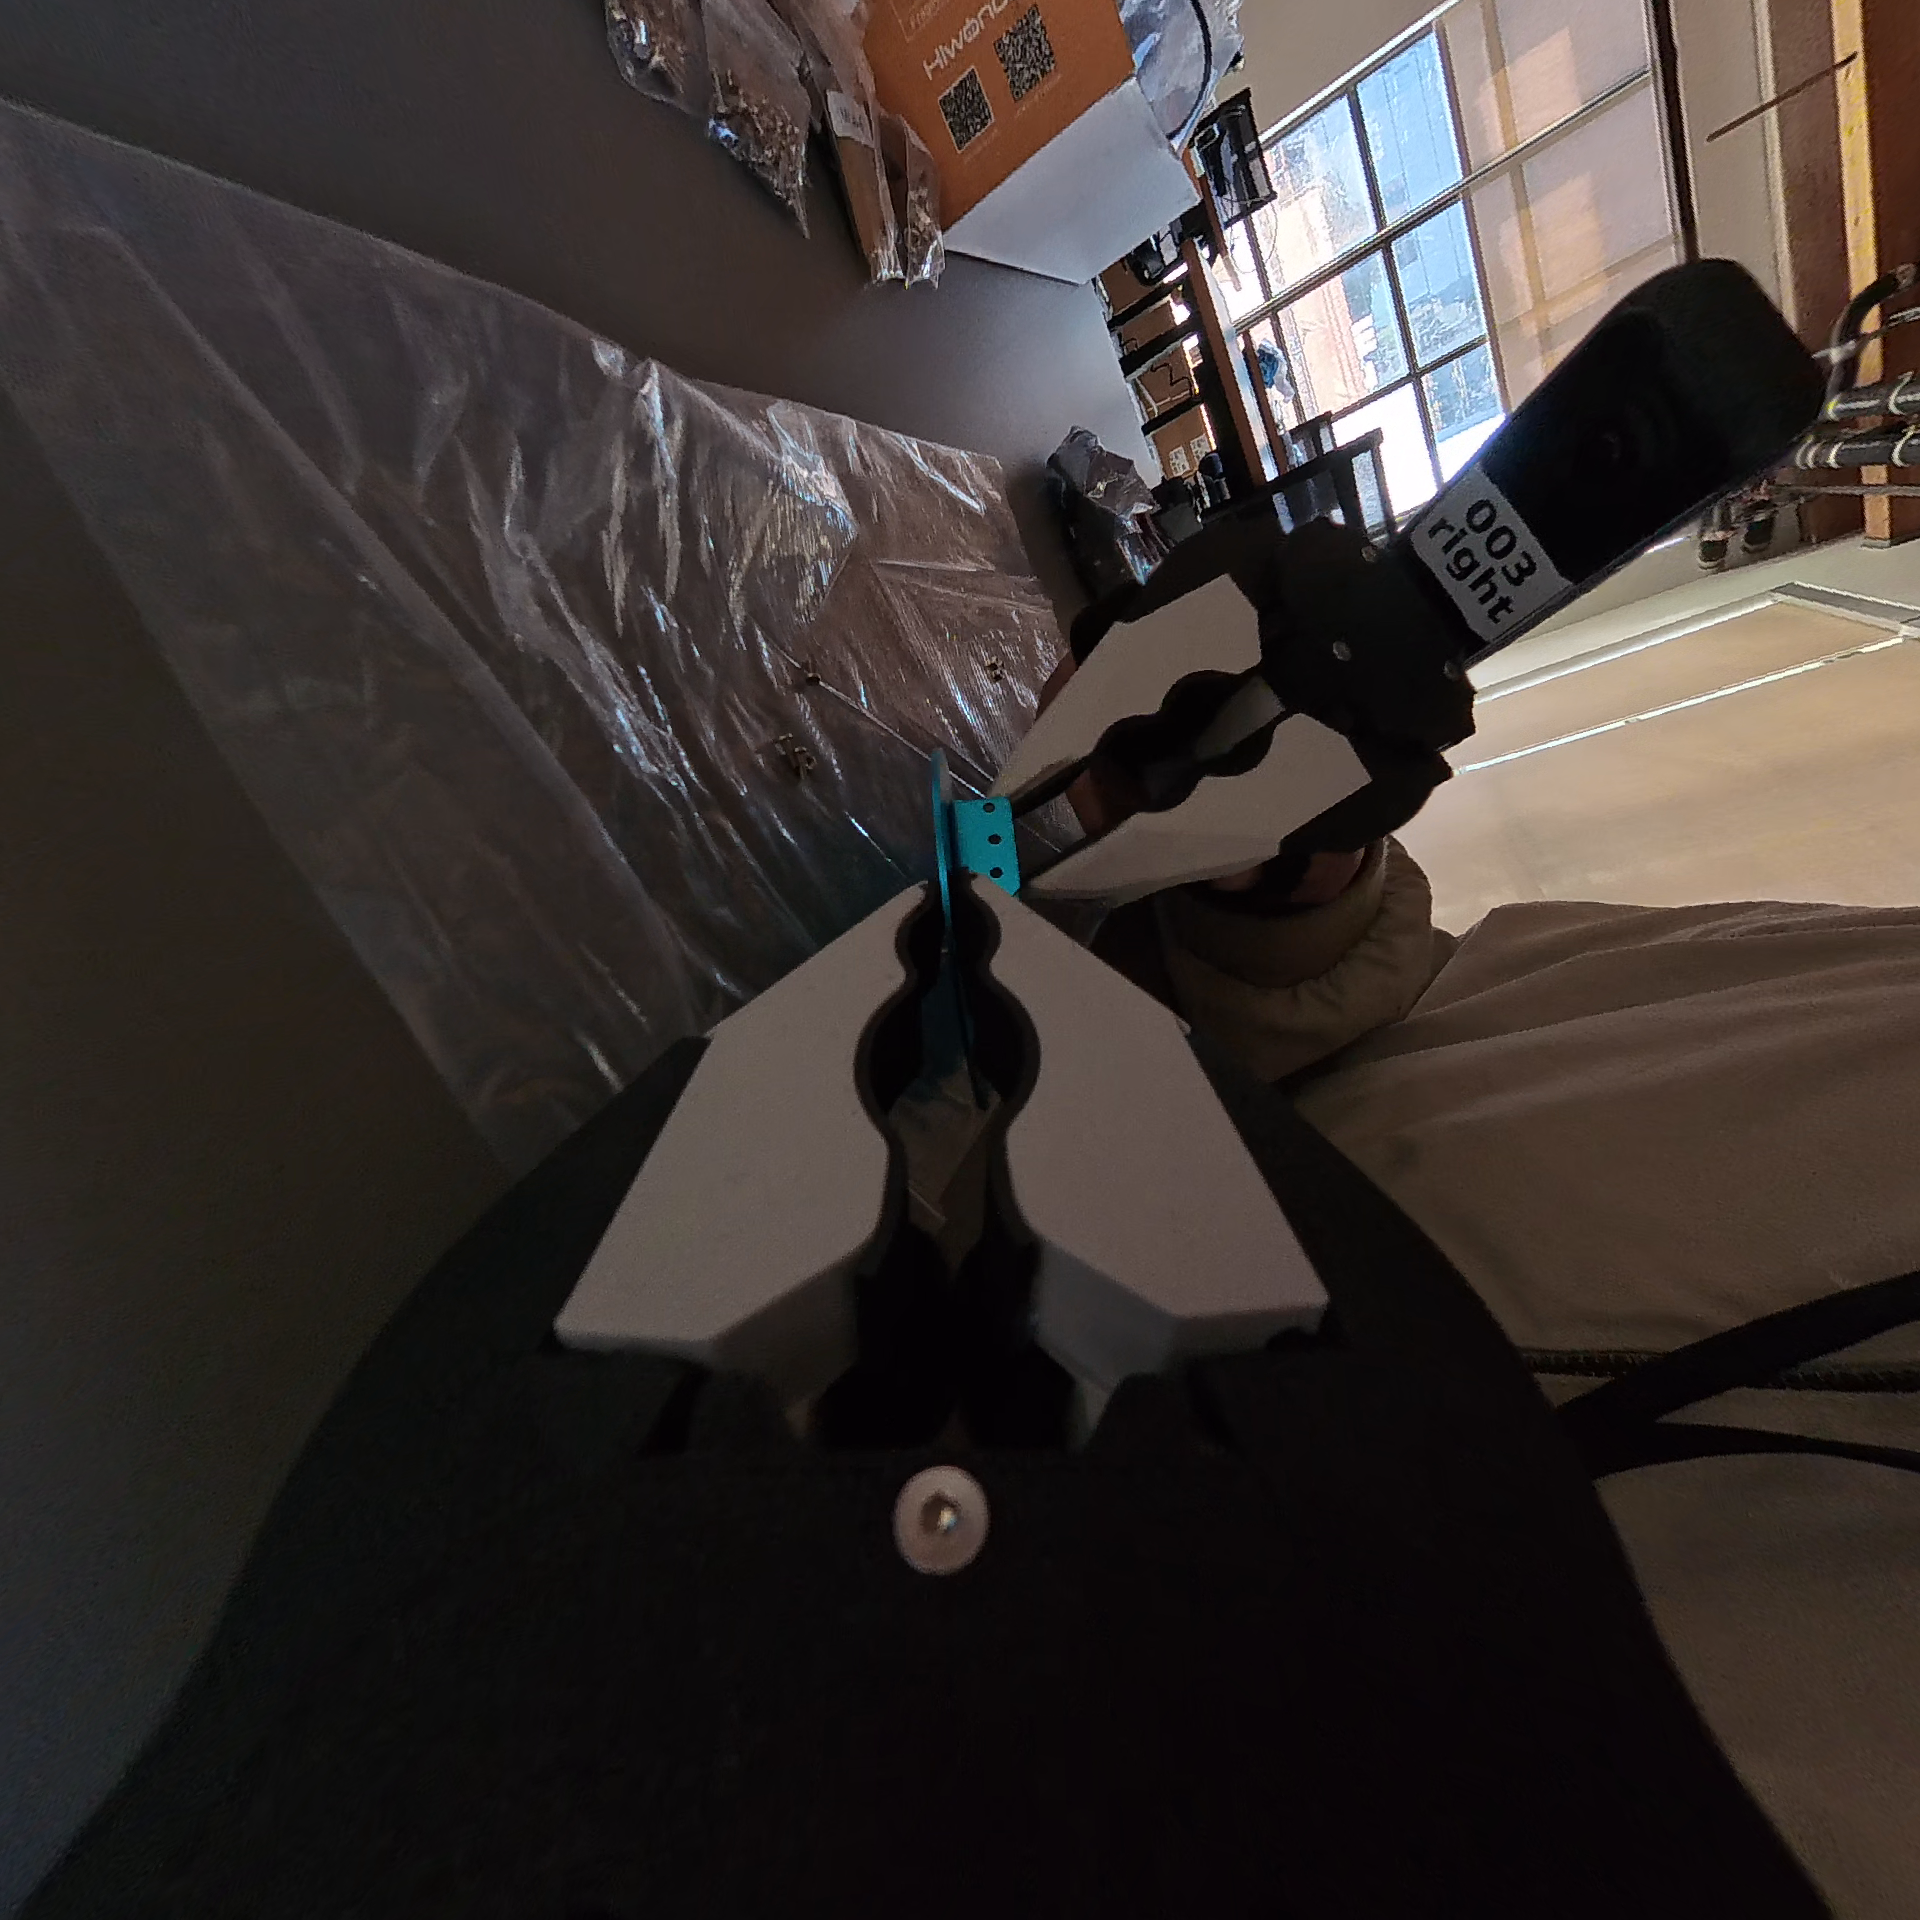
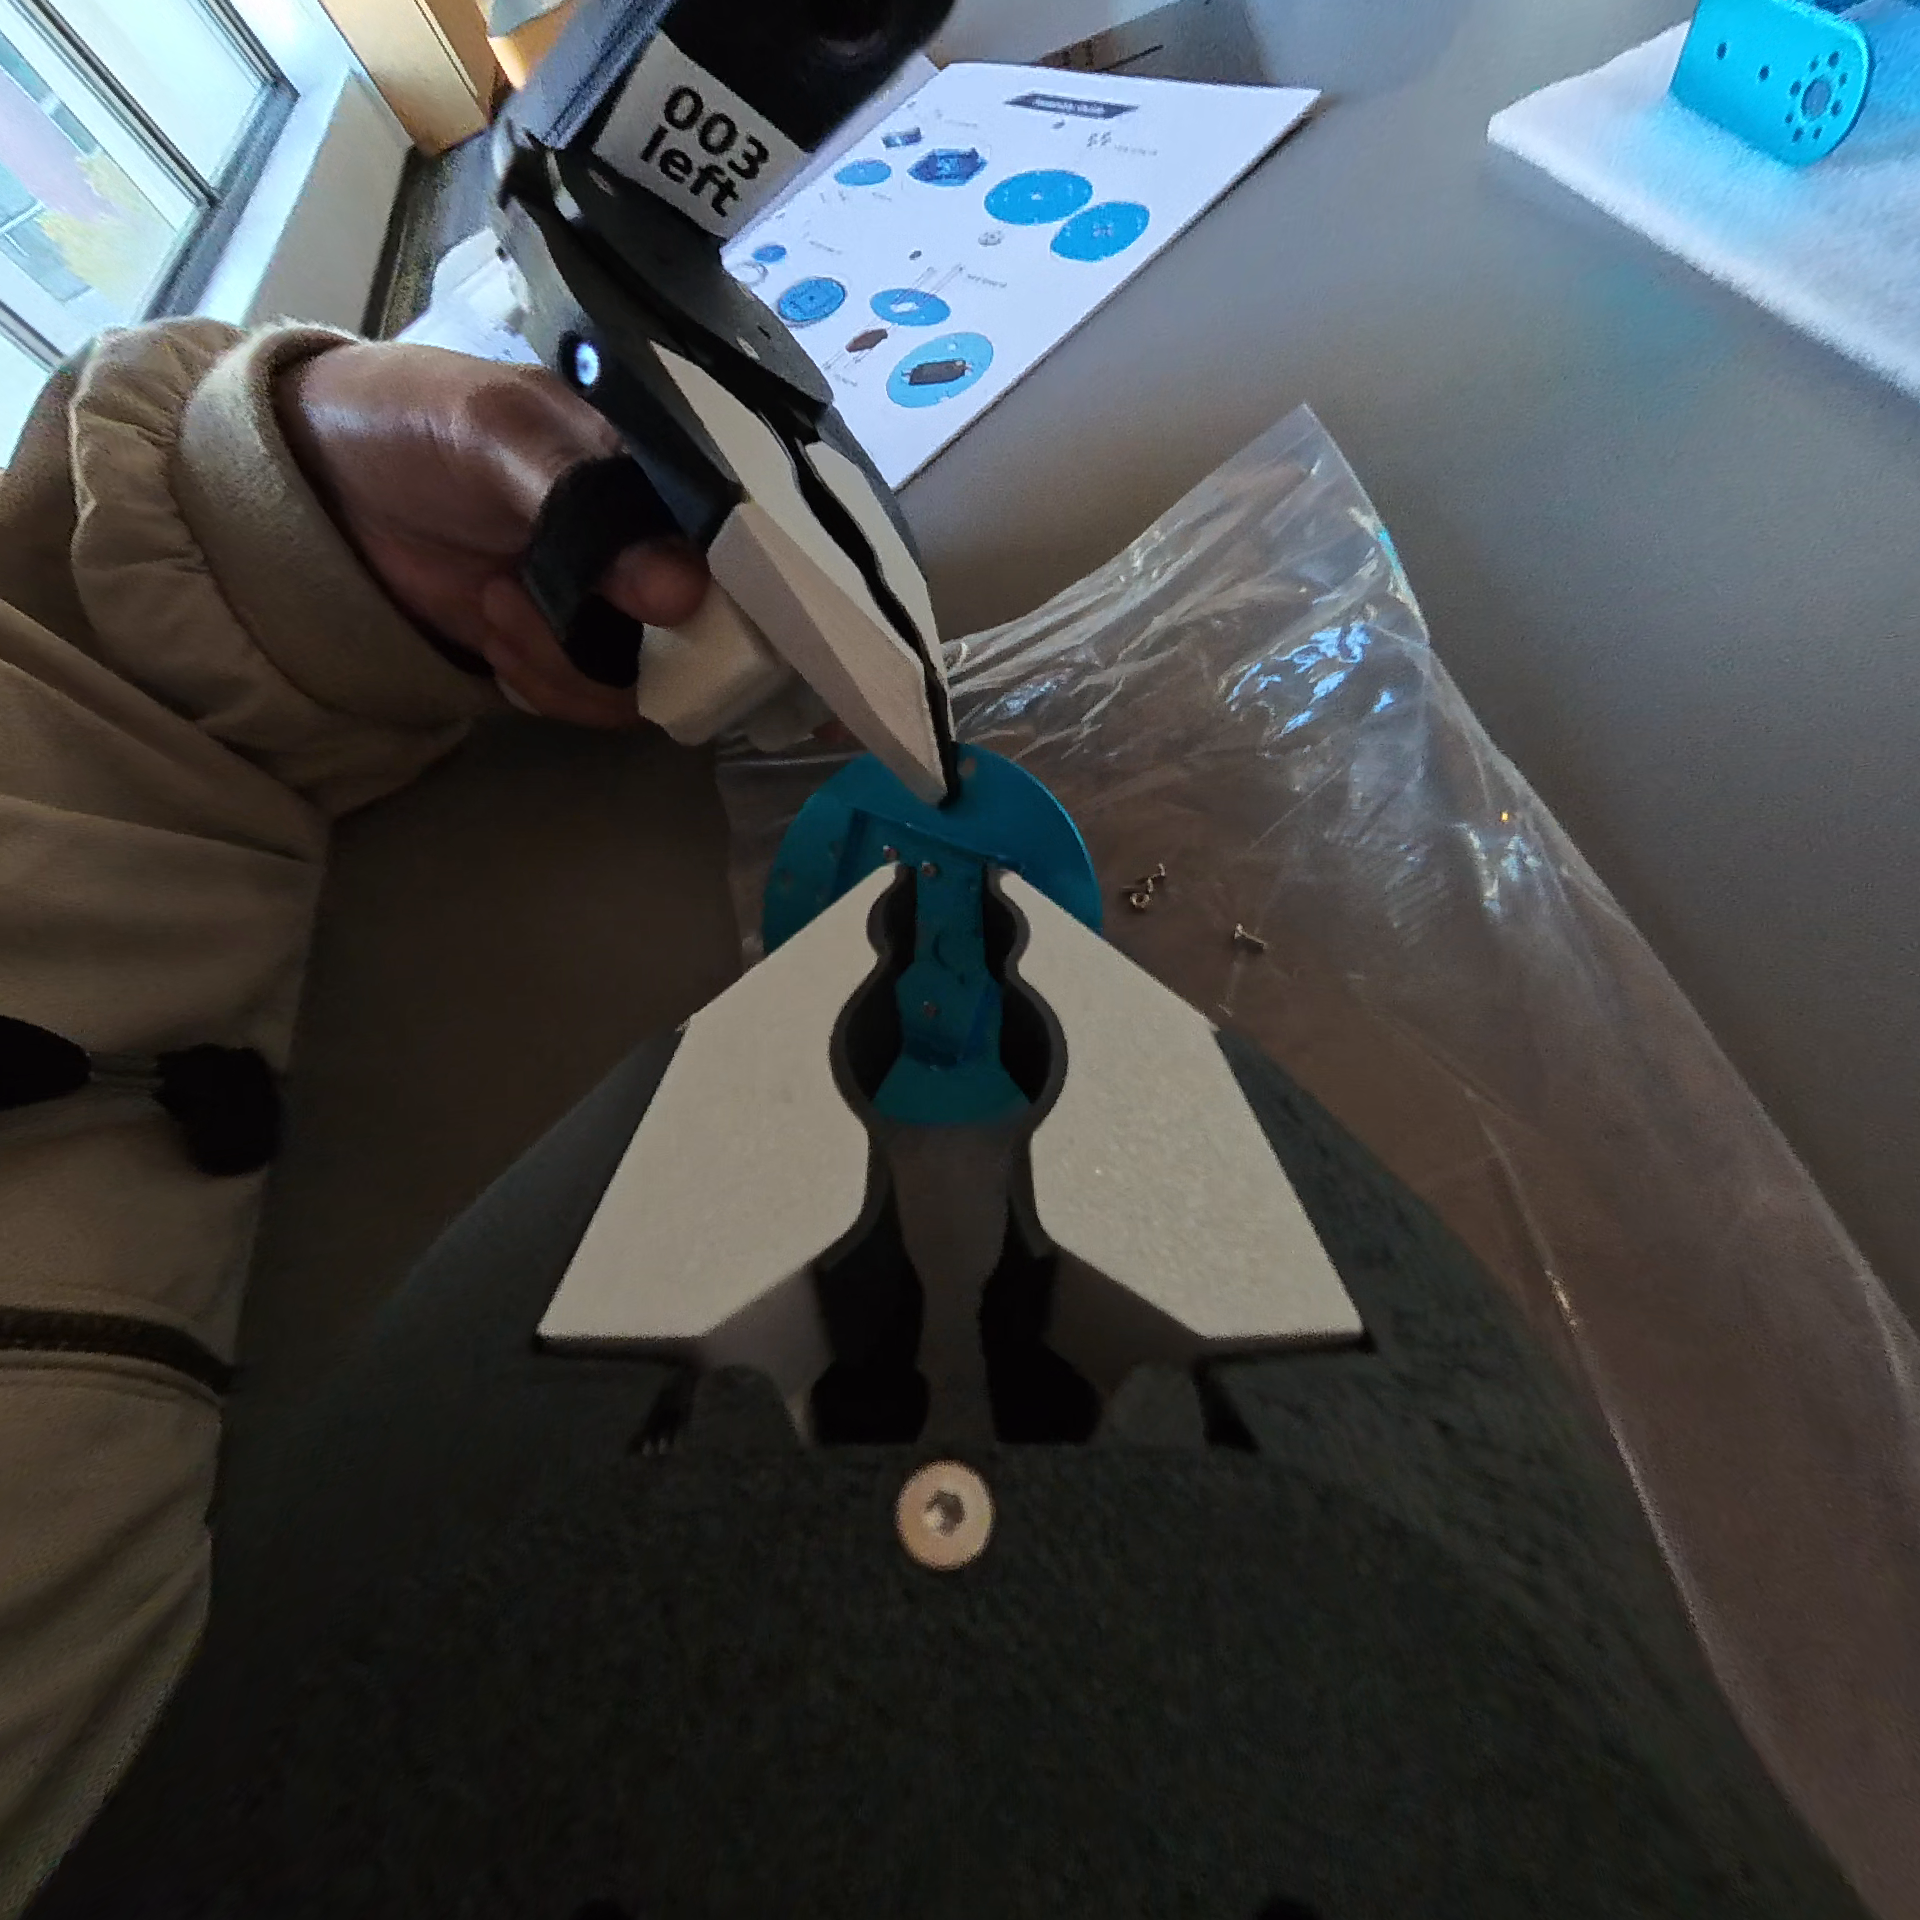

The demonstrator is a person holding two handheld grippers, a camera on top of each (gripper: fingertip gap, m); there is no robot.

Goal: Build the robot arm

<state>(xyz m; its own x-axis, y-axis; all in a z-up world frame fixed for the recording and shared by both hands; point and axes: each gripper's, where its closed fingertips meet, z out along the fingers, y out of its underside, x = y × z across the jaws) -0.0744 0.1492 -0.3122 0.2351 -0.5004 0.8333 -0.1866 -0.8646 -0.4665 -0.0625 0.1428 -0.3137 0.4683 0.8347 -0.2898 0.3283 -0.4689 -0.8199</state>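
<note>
We hold a blue disc (image 2: 997, 821) between both grippers, above a grey table (image 2: 1558, 436) and a clear plastic bag (image 2: 1403, 831). Our left gripper (image 1: 961, 894) is clamped on the disc's rim, edge-on in its own view, its white fingers (image 1: 800, 1122) nearly meeting around the thin plate. Our right gripper (image 2: 951, 894) is closed on a blue perforated bracket (image 2: 951, 977) that stands out from the disc's face; in the left view the same bracket (image 1: 987, 840) shows as a short strip with holes at the right gripper's tips. We judge the disc to be thin anodised metal: stiff, light, smooth, and so apt to slip or pivot when pinched at one rim point only. The bracket looks the better hold, since its flat sides sit squarely between the fingers. A few loose screws (image 2: 1148, 888) lie on the bag just beside the disc; they are tiny and would roll. Behind lies a printed sheet (image 2: 1039, 229) with blue diagrams, and on white foam (image 2: 1714, 239) at the far right sits another blue part (image 2: 1782, 88). Each gripper carries a white label (image 2: 696, 156) with dark print, and a brown carton (image 1: 997, 104) in the left view bears a logo and square code patterns; we leave the wording aside. A hand (image 2: 468, 520) in a beige sleeve (image 2: 156, 540) grips the left tool.
</note>
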